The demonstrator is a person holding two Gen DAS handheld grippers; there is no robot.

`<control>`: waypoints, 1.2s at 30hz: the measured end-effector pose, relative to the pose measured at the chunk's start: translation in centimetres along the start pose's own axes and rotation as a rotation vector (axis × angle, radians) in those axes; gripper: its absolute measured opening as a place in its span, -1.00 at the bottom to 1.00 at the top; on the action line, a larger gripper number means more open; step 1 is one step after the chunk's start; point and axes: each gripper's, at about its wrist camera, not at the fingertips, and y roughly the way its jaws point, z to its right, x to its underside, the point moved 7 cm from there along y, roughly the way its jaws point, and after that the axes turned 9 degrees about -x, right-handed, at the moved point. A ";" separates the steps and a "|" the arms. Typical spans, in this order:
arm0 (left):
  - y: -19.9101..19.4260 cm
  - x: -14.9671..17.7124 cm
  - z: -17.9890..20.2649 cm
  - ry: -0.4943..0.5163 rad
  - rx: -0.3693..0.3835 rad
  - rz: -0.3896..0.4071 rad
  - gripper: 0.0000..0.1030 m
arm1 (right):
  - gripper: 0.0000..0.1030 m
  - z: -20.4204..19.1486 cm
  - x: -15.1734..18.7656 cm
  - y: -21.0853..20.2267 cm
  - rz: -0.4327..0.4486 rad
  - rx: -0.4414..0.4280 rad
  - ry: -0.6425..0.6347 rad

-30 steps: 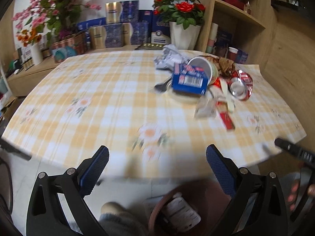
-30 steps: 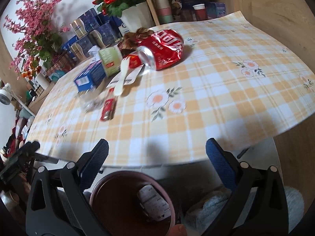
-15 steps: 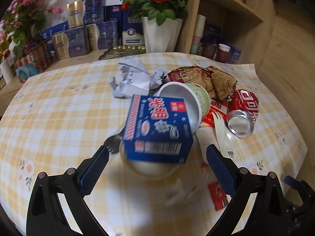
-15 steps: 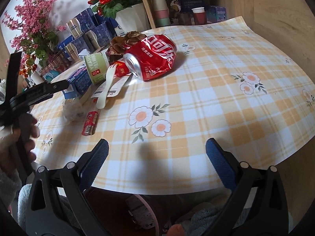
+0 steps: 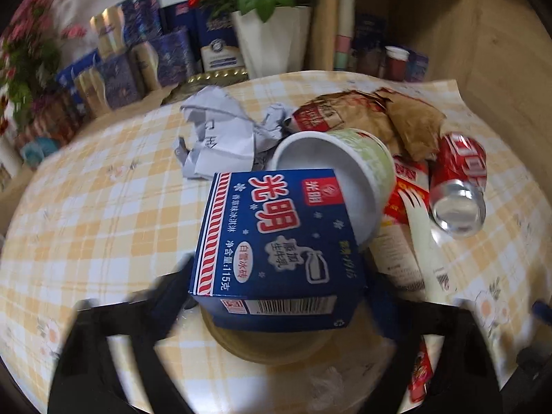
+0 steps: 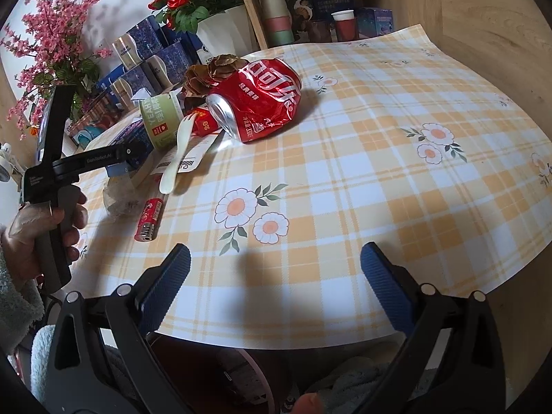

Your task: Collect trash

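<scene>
On the blue box [image 5: 276,241] in front of me I read large "光明" in white and red, the same "光明" again on a small red badge, and "115克" along its side; a barcode runs across its near face, its digits too small to make out. The green cup [image 6: 161,117] says "YEARLY". The crushed red can [image 6: 265,98] carries big white Chinese letters that I cannot read with certainty. My left gripper's [image 6: 86,162] black arm is marked "GenRobot.AI". Small print on the white wrapper [image 5: 396,252] is illegible.
</scene>
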 end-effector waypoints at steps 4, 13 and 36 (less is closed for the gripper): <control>-1.3 0.4 0.2 0.016 -0.005 0.026 0.47 | 0.89 -0.1 -0.1 0.1 0.002 0.000 0.001; -5.5 0.5 0.1 0.015 -0.001 0.114 0.46 | 0.89 -1.2 -1.1 0.4 -0.026 -0.014 -0.057; -12.2 4.8 -8.5 -0.289 0.030 0.154 0.46 | 0.66 -12.9 -12.6 11.8 -0.049 -0.278 -0.327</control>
